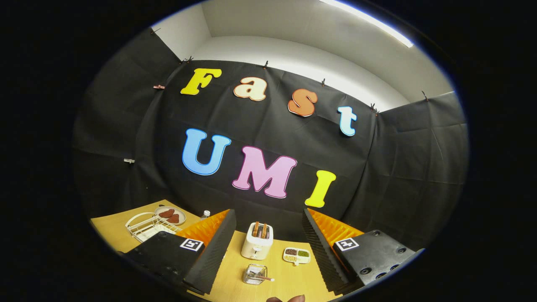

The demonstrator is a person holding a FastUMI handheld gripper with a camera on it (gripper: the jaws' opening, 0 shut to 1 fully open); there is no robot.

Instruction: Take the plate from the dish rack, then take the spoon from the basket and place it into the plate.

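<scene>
A white wire dish rack (147, 226) sits at the far left of the wooden worktop (289, 279), beside a plate (170, 215) of reddish-brown pieces. A small clear basket (254, 274) holding a spoon (264, 277) lies between the fingers of the tool (268, 247), which is wide open and empty. Beyond it stand a white toaster (257, 240) and a divided dish (297, 255).

A white wire dish rack (147, 226) sits on the desk, far left of the toaster (257, 240). Just behind the dish rack lies a grey plate (169, 215) carrying reddish-brown pieces. Directly in front of the toaster stands a small clear basket (254, 274), with a spoon (263, 277) resting in it, handle leaning out.
</scene>
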